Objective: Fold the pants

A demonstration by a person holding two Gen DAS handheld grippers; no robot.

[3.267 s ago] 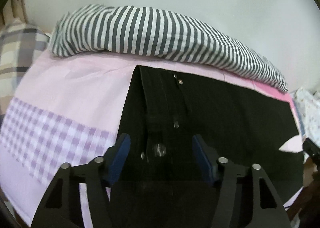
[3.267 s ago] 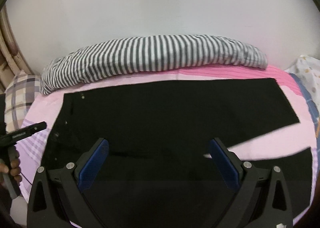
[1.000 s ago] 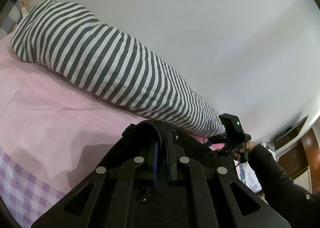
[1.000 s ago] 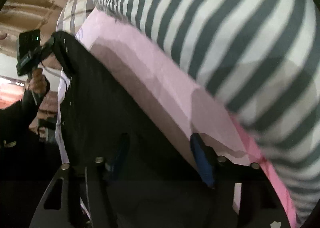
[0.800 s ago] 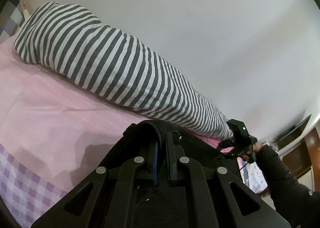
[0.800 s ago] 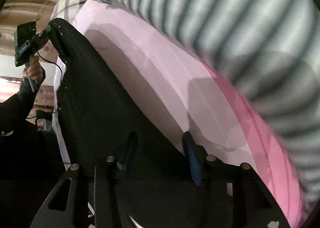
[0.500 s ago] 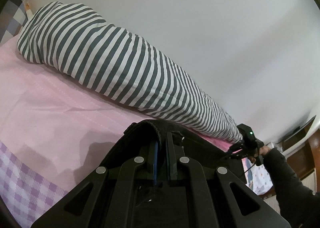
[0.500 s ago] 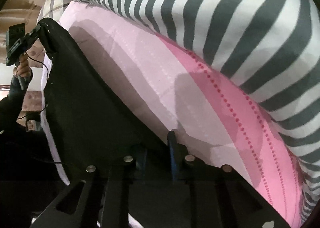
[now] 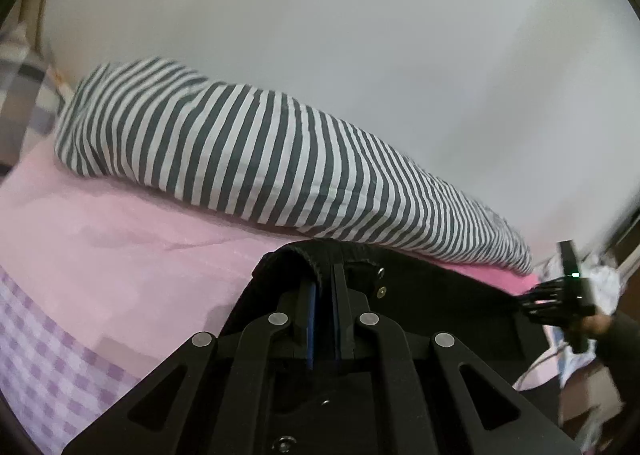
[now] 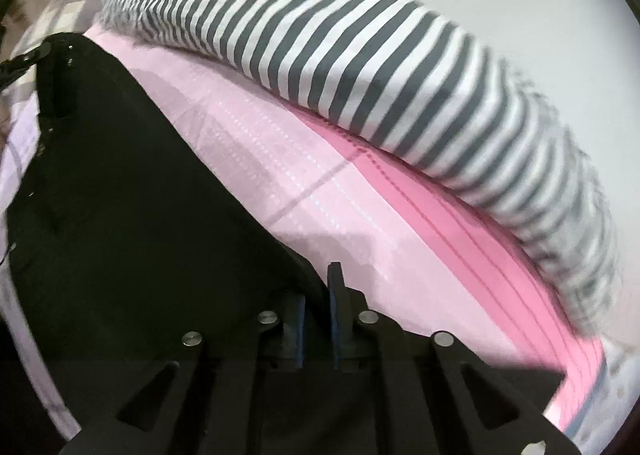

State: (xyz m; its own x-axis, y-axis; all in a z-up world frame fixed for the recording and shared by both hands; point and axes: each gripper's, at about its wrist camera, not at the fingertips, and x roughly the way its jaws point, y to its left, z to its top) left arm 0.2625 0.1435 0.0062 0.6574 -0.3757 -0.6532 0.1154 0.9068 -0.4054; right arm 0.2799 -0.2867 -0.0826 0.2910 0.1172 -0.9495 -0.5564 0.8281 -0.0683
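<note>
Pants (image 9: 436, 295): black, held up off the bed (image 9: 120, 255) along one long edge, stretched between both grippers. Cloth hangs down from that edge; its lower part is lost in shadow in both views.

Left gripper (image 9: 323, 307): fingers (image 9: 310, 319) pressed together on the waistband end, ribbed band curling over the fingertips. Two metal rivets (image 9: 382, 281) sit just beside the right-hand finger.

Right gripper (image 10: 316, 307): fingers (image 10: 334, 295) closed to a narrow gap, pinching the far end of the same raised edge. Black cloth fills the left side of the right wrist view and runs up to the left gripper (image 10: 24, 59), seen small at the far left rim. From the left wrist view the right gripper (image 9: 560, 295) shows at the right edge with a green light lit, the person's hand (image 9: 600, 325) and dark sleeve behind it.

Bed: pink sheet, paler near the waistband end, deeper pink with stitched lines (image 10: 460, 239) towards the other end; a lilac checked band (image 9: 44, 355) at the near left.

Striped bolster (image 9: 260, 167): grey and white, lying along the back of the bed against a plain pale wall (image 9: 360, 35), apart from the raised pants edge. Plaid pillow (image 10: 68, 3) beside its left end. Motion blur at frame edges.
</note>
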